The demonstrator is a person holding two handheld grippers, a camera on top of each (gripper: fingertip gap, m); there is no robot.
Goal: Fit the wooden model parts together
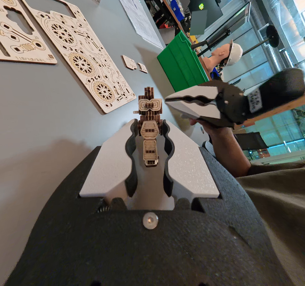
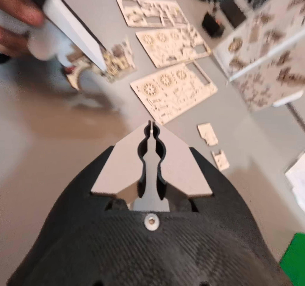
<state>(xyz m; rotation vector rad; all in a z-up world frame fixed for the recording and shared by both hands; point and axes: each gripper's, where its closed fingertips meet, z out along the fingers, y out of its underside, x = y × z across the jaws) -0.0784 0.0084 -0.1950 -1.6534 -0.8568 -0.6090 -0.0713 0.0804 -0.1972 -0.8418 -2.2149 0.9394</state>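
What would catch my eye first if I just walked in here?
Probably the small layered wooden model pinched upright in the left tool, held above the grey table. Beside it, the right tool hovers nearly closed. Pale laser-cut wooden part sheets lie flat on the table behind.

Matt layered-wood model (image 1: 149, 126) — seemingly plywood

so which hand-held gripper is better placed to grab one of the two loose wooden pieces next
Right. The right hand-held gripper is nearly shut on nothing, with the loose wooden pieces just beyond its tips; the left hand-held gripper already holds the wooden model.
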